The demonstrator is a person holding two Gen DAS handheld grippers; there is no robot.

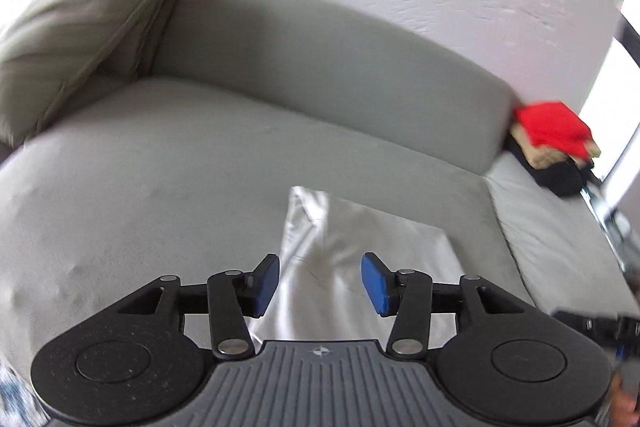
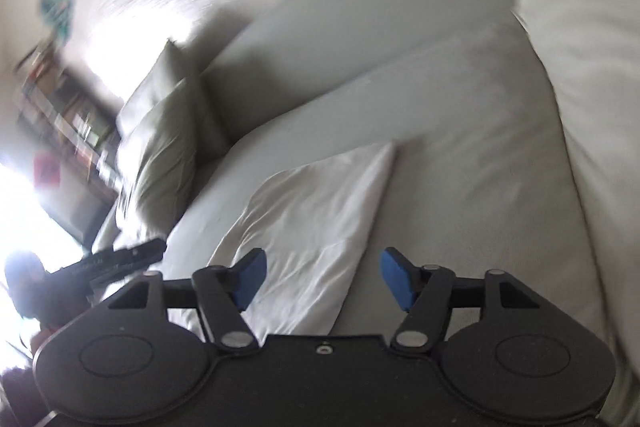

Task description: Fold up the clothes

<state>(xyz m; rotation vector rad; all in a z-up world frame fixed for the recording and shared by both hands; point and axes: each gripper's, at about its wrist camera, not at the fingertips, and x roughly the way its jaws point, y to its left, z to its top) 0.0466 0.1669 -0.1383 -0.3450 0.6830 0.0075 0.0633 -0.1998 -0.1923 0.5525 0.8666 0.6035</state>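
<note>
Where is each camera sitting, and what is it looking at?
Left wrist: sits behind the left tongs, open, looking down at the white cloth on the grey sofa.
Right wrist: sits behind the right tongs, open, over the same white cloth.
Both show: cloth, sofa, cushions, red-topped clothes pile.

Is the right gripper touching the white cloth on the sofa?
Apart. In the right wrist view the right gripper stands open, blue pads clear, with the white cloth lying flat beneath.

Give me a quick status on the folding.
Left gripper and right gripper: jaws open, empty. White cloth lies folded on the sofa. Nothing in the way.
</note>
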